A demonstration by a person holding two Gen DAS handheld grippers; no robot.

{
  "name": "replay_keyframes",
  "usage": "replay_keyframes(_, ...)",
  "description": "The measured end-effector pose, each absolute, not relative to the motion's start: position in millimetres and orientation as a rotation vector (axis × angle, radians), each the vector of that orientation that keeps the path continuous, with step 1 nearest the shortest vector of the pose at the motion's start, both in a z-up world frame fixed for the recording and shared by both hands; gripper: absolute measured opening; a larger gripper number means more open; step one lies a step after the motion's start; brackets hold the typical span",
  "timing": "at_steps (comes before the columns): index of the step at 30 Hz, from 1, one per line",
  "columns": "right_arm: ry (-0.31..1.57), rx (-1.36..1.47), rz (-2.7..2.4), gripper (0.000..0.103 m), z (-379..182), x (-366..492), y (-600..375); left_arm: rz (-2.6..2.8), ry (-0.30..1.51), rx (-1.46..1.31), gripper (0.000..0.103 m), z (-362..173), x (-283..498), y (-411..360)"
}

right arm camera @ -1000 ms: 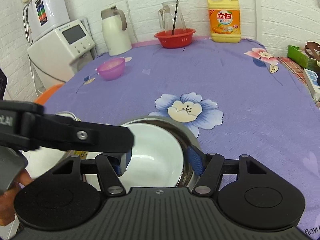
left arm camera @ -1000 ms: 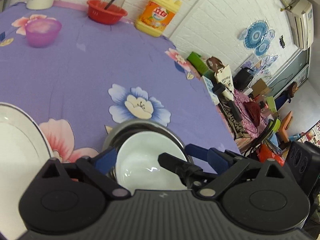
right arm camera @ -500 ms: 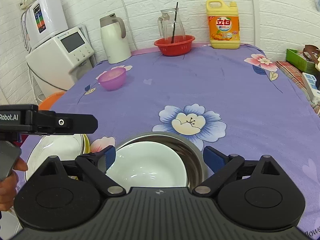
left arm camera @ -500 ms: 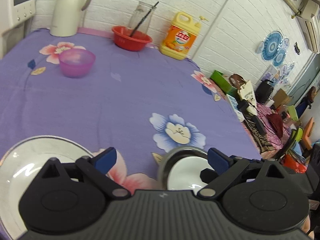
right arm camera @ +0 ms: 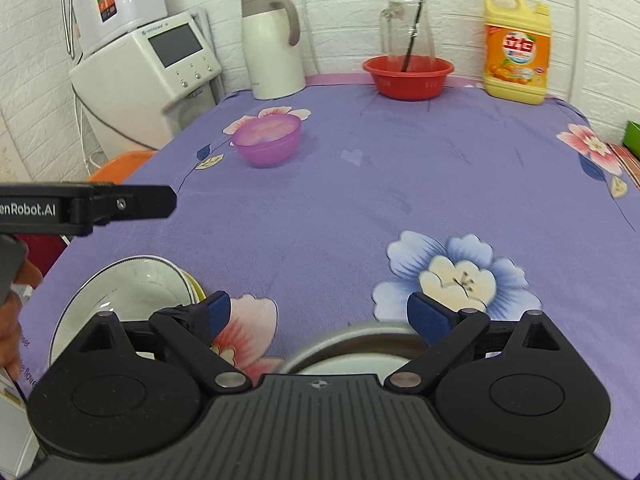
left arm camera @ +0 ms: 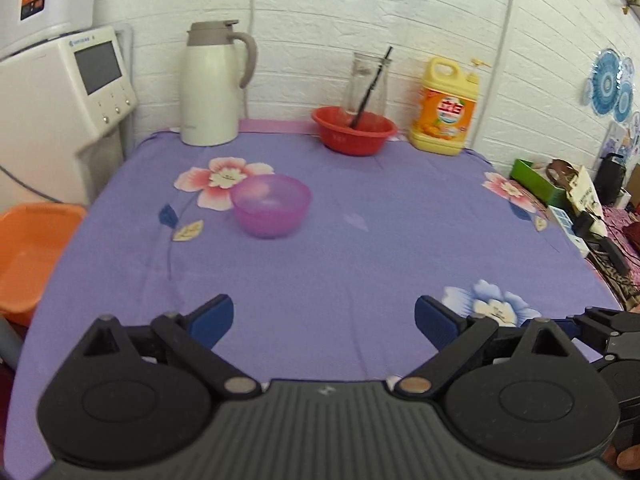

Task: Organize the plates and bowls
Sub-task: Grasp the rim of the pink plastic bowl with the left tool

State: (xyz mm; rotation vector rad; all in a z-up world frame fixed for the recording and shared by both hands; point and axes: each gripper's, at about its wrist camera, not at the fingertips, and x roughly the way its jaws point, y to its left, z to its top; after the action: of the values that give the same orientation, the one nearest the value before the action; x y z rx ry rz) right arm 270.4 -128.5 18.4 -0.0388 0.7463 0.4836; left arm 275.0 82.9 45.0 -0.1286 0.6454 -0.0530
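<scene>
- The left gripper (left arm camera: 323, 320) hangs over bare purple floral tablecloth (left arm camera: 360, 240) with its blue-padded jaws spread wide and nothing between them.
- The right gripper (right arm camera: 318, 314) is likewise spread wide and empty; just below its fingers (right arm camera: 430, 318) sits the steel bowl (right arm camera: 352, 334) with a white bowl (right arm camera: 340, 366) nested inside (only the far rims show above the gripper body).
- Taking the steel bowl as the landmark: the white plate (right arm camera: 124, 292) lies just to its left on the cloth, resting on something yellow-green whose edge (right arm camera: 197, 286) peeks out at the plate's right side.
- Well beyond the steel bowl and to the left stands the translucent pink bowl (right arm camera: 267, 140), upright and alone, beside a pink printed flower.
- Far behind the steel bowl, along the white brick wall: a cream thermos jug (right arm camera: 274, 44), a red basin (right arm camera: 408, 76) with a glass pitcher (right arm camera: 406, 32) standing in it, and a yellow detergent bottle (right arm camera: 516, 48).
- A blue printed flower (right arm camera: 456, 276) on the cloth lies just past the steel bowl, to the right.
- An orange tub (left arm camera: 28, 252) sits off the table's left edge, below a white appliance (right arm camera: 152, 76).
- In the right wrist view, the left gripper's black finger reaches in from the left edge, above the plate.
</scene>
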Motion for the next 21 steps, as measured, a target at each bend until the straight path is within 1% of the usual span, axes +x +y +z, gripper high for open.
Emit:
replay_keyframes(5,0.786,-0.059,0.495,0.103,13,307,-107,-0.039,0.677,-0.155,0.096,42,310,120)
replay_keyframes(9,0.79,-0.118,0.507,0.103,12,342,-80,0.009,0.668,-0.14,0.096,49,354,149)
replay_keyframes(12,0.784,-0.146,0.521,0.103,12,373,-57,0.036,0.663,-0.196,0.096,49,388,173)
replay_keyframes(16,0.774,-0.167,0.522,0.103,4,415,-27,0.043,0.708,-0.266,0.096,29,430,189)
replay_keyframes(21,0.781,-0.236,0.508,0.103,-16,454,3,0.012,0.728,-0.255,0.096,5,464,185)
